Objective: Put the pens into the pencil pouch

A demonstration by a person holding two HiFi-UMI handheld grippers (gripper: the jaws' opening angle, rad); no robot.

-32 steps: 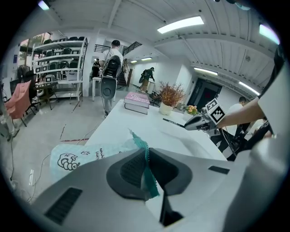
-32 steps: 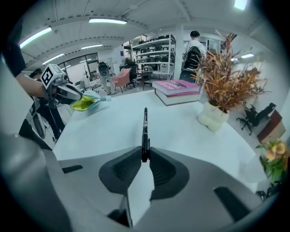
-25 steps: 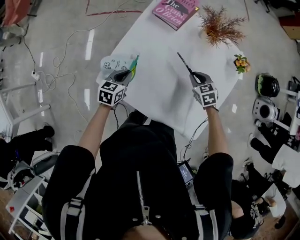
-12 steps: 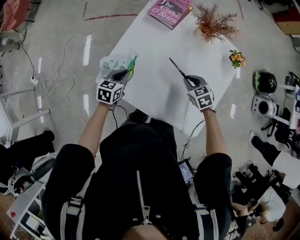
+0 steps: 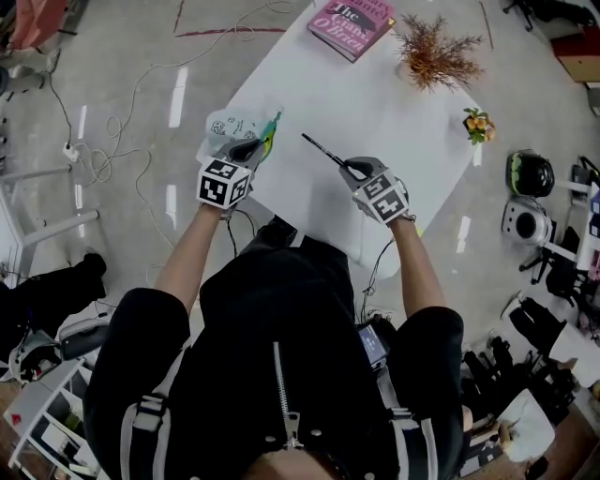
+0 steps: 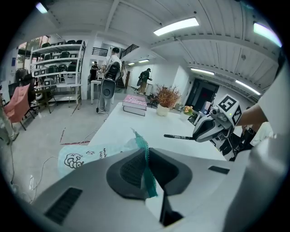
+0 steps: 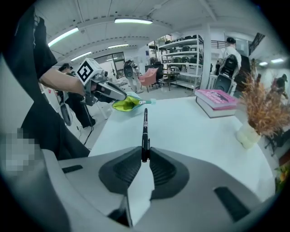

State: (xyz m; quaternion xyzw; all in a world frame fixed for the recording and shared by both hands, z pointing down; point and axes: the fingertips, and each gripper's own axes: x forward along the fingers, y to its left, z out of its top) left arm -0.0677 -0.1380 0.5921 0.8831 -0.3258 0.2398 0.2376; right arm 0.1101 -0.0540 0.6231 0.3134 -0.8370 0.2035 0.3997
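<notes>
A pale printed pencil pouch (image 5: 228, 127) with a green zip edge lies at the white table's left corner. My left gripper (image 5: 255, 148) is shut on that zip edge (image 6: 146, 156), lifting it a little. My right gripper (image 5: 352, 169) is shut on the end of a black pen (image 5: 322, 150), which sticks out level over the table and points towards the pouch. In the right gripper view the pen (image 7: 145, 127) runs straight from the jaws to the pouch's yellow-green mouth (image 7: 127, 104). The left gripper view shows the pen (image 6: 179, 136) a short way to the right of the pouch.
A pink book (image 5: 352, 21) lies at the table's (image 5: 403, 108) far edge. A dried plant in a vase (image 5: 436, 56) and a small flower pot (image 5: 478, 125) stand at the right. Cables run across the floor on the left; helmets (image 5: 532, 172) lie on the right.
My right gripper has moved left across the table with the pen, closing on the pouch, and the pen has swung to point further left. The left gripper and pouch have stayed put.
</notes>
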